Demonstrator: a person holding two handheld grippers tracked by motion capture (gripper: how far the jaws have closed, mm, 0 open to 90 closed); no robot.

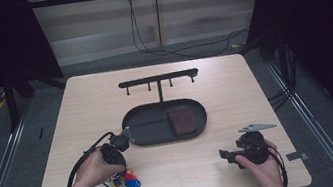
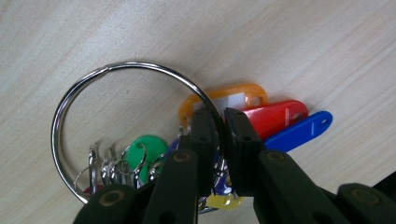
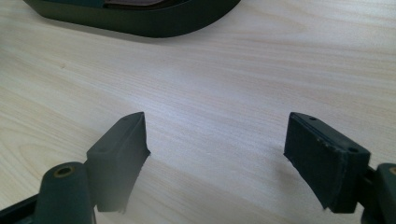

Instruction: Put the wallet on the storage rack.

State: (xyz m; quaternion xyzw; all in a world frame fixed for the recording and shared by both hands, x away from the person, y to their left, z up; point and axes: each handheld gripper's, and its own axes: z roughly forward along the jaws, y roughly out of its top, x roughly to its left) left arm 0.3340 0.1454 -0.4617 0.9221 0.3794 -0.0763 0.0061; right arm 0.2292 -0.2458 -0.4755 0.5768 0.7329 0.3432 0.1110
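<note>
A large steel key ring [image 2: 126,64] lies on the light wooden table with several keys and plastic tags: orange [image 2: 233,93], red [image 2: 275,116], blue [image 2: 299,130] and green [image 2: 147,147]. My left gripper [image 2: 220,116] points down at it, its jaws pinched on the ring's wire at the right side. In the high view that gripper [image 1: 118,174] is at the front left, over the bunch of keys [image 1: 129,182]. My right gripper [image 1: 225,155] rests at the front right, jaws wide apart [image 3: 217,140] over bare table with nothing between them.
A dark oval tray [image 1: 161,137] sits mid-table with a brown wallet [image 1: 183,121] in its right end. From the tray's back rises a black rack with hooks [image 1: 158,79]. The tray's rim [image 3: 140,23] lies ahead of the right gripper. Cables run on the floor beyond the table.
</note>
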